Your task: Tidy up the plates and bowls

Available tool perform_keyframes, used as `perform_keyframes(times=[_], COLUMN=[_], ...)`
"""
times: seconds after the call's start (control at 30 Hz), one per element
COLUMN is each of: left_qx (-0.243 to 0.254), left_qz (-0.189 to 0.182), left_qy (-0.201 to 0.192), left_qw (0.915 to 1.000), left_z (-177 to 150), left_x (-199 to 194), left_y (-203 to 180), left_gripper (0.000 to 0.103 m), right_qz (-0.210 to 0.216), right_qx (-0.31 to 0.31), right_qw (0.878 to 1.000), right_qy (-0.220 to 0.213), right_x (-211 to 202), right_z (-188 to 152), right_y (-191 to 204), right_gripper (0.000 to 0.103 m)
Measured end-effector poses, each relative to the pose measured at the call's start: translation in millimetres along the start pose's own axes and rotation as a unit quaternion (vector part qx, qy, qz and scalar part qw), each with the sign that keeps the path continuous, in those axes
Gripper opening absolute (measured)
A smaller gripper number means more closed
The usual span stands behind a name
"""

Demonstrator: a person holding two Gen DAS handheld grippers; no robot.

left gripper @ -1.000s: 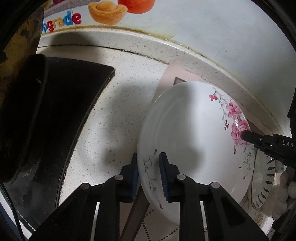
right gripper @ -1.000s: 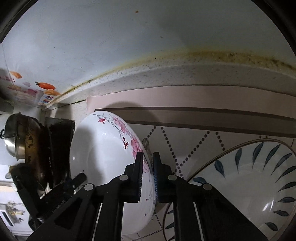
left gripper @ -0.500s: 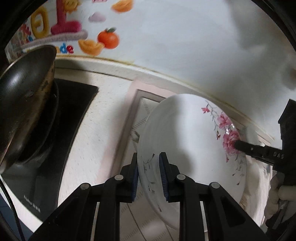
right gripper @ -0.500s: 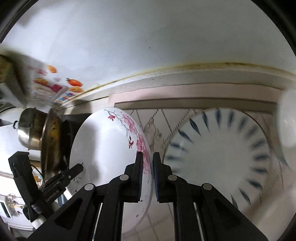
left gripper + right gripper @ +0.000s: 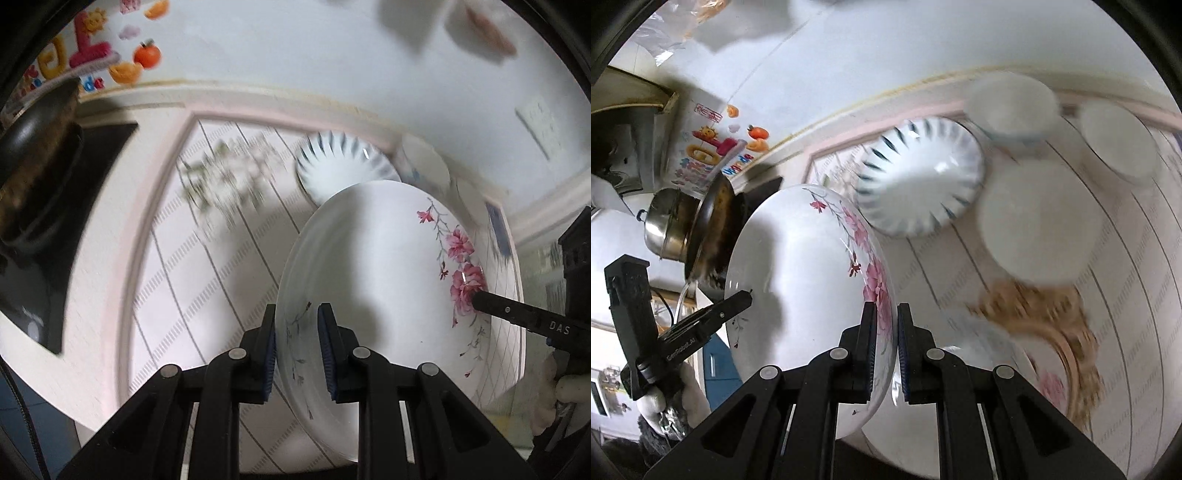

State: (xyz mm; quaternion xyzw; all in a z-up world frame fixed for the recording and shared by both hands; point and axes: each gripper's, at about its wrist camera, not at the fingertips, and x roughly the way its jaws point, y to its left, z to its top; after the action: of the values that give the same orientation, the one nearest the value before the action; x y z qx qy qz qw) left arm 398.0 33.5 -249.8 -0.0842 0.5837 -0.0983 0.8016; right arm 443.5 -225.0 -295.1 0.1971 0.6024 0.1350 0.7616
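Left wrist view: the left claw [image 5: 296,345] is clenched on the near rim of a white floral plate [image 5: 384,266], one blue pad under the rim and the other on the plate's inner face. The plate is held tilted, up off the desk [image 5: 110,295], with its pink blossoms on the far side. There the tip of the right claw [image 5: 480,297] bites the opposite rim right at the flowers, so the plate hangs between the two claws.

Right wrist view: the right claw [image 5: 886,347] is grasping that same floral plate [image 5: 798,280] at its flowered edge, the rim pinched between nearly closed pads, while the left claw [image 5: 744,297] grips the rim on the far side.

Below, a pale patterned mat [image 5: 1108,295] covers the desk. On it sits a blue-leaf bowl [image 5: 919,177], well beyond the plate. Past that are white bowls [image 5: 1012,105], blurred, and a plain white plate [image 5: 1041,221] just beside the blue-leaf bowl. Another pink-flowered plate [image 5: 997,391] lies on the mat directly under the right claw. Off to the left, a dark wok [image 5: 713,229] and a steel pot [image 5: 665,229] stand on the black stove [image 5: 55,221].
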Motion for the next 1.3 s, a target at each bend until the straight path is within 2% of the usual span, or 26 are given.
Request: perform_keyframes(times=[0.23, 0.47, 0.6, 1.07, 1.3], left_qx=[0.021, 0.041, 0.056, 0.060, 0.065], left_qz=[0.007, 0.025, 0.046, 0.074, 0.083], left_qy=[0.050, 0.087, 0.091, 0.105, 0.103], left_qw=[0.9985, 0.9950, 0.9932, 0.9899, 0.9891], left_z=[-39, -52, -54, -60, -66], left_x=[39, 77, 86, 105, 108], left_y=[-30, -47, -53, -67, -73], left_gripper=[0.019, 0.019, 0.019, 0.019, 0.020], right_qz=[-0.015, -0.024, -0.029, -0.030, -0.047], right_qx=[0.035, 0.059, 0.060, 0.057, 0.041], right_qw=[0.999, 0.998, 0.997, 0.997, 0.997], right_qy=[0.021, 0.026, 0.030, 0.033, 0.045], right_x=[1, 15, 22, 28, 28], right_z=[-61, -84, -89, -88, -86], right_y=[-61, -96, -105, -109, -102], right_gripper=[0.012, 0.012, 0.012, 0.012, 0.013])
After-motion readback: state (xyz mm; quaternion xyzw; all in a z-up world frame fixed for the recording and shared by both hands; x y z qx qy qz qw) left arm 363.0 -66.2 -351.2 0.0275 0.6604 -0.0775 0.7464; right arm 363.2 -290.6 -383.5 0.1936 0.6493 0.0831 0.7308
